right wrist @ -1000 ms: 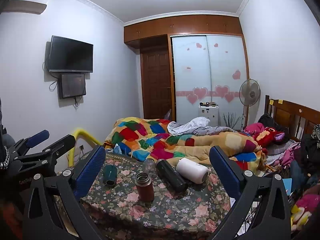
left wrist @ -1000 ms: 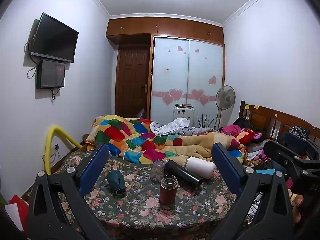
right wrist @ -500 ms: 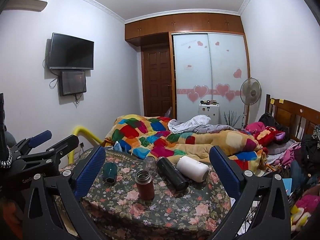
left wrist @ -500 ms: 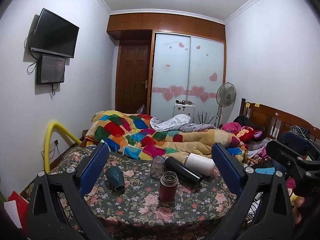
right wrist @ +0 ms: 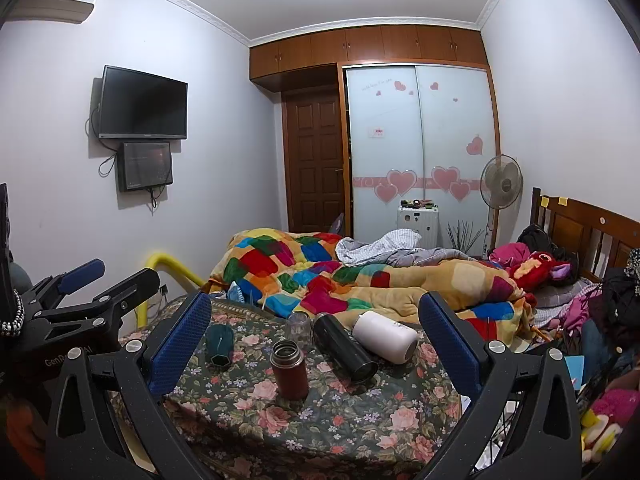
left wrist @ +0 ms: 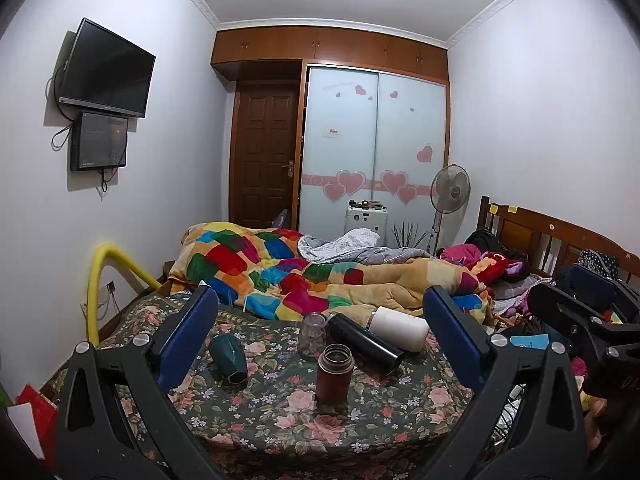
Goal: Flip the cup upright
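Broadly, a floral tablecloth (left wrist: 280,428) covers the table, with a patchwork quilt (left wrist: 288,276) behind it. Both tongs, left gripper (left wrist: 320,336) and right gripper (right wrist: 316,340), hang released above the near edge, grasping nothing. On the cloth lie a white bottle (left wrist: 398,328) and black flask (left wrist: 362,342); a maroon flask (left wrist: 335,374) stands upright. Left of them, the dark green cup (left wrist: 229,360) lies tipped over. A clear glass (left wrist: 312,334) stands inverted.

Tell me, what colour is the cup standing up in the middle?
Reddish brown cup with a silvery metal rim, clearest in the left wrist view.
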Demonstrator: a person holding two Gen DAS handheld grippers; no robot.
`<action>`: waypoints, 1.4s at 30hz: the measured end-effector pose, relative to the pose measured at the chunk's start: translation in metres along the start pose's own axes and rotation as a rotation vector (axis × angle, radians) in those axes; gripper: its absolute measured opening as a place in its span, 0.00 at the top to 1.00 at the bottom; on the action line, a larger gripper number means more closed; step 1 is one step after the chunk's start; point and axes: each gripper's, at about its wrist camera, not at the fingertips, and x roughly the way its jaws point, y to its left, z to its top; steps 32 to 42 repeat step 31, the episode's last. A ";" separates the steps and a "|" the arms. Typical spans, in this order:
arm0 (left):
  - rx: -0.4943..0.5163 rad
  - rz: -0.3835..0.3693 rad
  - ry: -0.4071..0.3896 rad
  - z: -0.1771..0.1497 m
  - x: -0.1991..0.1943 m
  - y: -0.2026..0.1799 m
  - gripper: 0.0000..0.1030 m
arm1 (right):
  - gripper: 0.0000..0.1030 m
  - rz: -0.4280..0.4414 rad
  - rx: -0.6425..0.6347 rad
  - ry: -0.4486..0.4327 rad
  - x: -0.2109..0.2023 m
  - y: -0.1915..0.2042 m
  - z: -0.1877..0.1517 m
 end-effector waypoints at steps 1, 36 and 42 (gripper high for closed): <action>0.000 0.000 -0.001 0.000 0.000 0.000 0.00 | 0.00 -0.001 0.000 0.000 0.000 -0.001 0.000; -0.030 -0.015 0.017 -0.003 0.009 0.014 0.00 | 0.00 -0.007 -0.008 0.040 0.012 -0.003 -0.003; -0.030 -0.015 0.017 -0.003 0.009 0.014 0.00 | 0.00 -0.007 -0.008 0.040 0.012 -0.003 -0.003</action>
